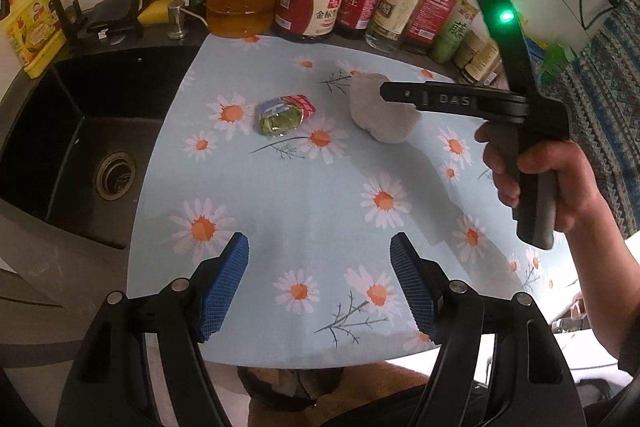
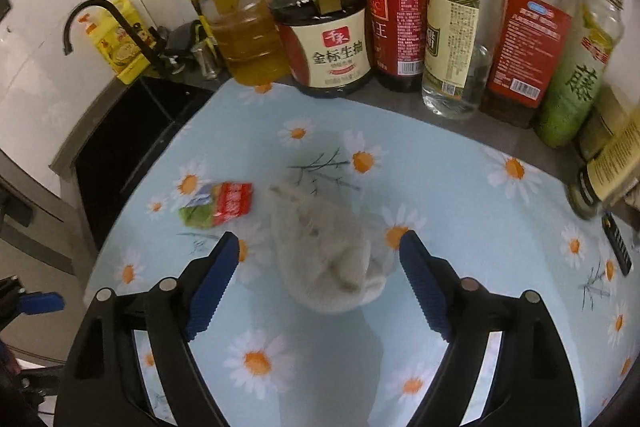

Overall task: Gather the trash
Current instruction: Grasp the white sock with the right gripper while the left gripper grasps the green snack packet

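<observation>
— Right wrist: where's the crumpled tissue [image 2: 326, 259]?
— On the daisy tablecloth [image 2: 460, 187], between the right gripper's [image 2: 318, 269] wide-open, empty fingers, long axis eleven-to-five.
— Left gripper [image 1: 320, 283]?
— Wide open, empty; snack wrapper [image 1: 282, 117] at eleven o'clock.

A crumpled whitish paper wad [image 2: 326, 251] lies on the table's [image 2: 460, 187] daisy-print cloth. Just beside it, apart, lies a flattened snack wrapper [image 1: 284, 114], green, blue and red, crinkled, nearer the sink side.
</observation>
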A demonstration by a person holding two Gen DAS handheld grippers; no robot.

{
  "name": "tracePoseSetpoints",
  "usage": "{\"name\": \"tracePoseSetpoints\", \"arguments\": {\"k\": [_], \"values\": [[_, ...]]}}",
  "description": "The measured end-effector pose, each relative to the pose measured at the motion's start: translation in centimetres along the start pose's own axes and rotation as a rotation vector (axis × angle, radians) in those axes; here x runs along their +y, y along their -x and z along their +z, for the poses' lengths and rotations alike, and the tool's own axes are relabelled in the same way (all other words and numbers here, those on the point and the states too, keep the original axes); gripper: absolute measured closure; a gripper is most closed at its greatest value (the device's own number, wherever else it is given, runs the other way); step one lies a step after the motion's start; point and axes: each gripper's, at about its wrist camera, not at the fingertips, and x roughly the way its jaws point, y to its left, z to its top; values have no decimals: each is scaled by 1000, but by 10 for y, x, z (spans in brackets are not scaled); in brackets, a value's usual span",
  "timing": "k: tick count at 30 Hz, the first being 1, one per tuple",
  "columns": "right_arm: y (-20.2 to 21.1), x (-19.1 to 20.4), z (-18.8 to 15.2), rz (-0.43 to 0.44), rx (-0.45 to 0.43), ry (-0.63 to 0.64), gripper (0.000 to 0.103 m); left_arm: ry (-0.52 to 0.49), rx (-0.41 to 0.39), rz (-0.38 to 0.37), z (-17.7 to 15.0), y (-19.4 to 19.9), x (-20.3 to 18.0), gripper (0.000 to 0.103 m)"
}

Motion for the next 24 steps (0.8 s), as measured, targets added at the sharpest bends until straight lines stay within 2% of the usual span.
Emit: {"name": "tracePoseSetpoints", "arguments": {"k": [6, 8, 9, 15, 18, 24], "values": [[-23, -3, 9, -5, 33, 28, 21, 14, 8, 20, 6, -4, 3, 32], [-29, -2, 9, -9, 49, 38, 30, 21, 8, 24, 7, -4, 4, 32], [-33, -1, 9, -11, 70, 47, 42, 24, 8, 26, 7, -4, 5, 32], [-37, 10, 8, 4, 86, 103, 67, 30, 11, 32, 10, -5, 7, 32], [-37, 13, 8, 6, 86, 112, 74, 25, 11, 31, 11, -6, 7, 32], [-32, 11, 6, 8, 77, 104, 80, 15, 11, 26, 13, -6, 7, 32]]}}
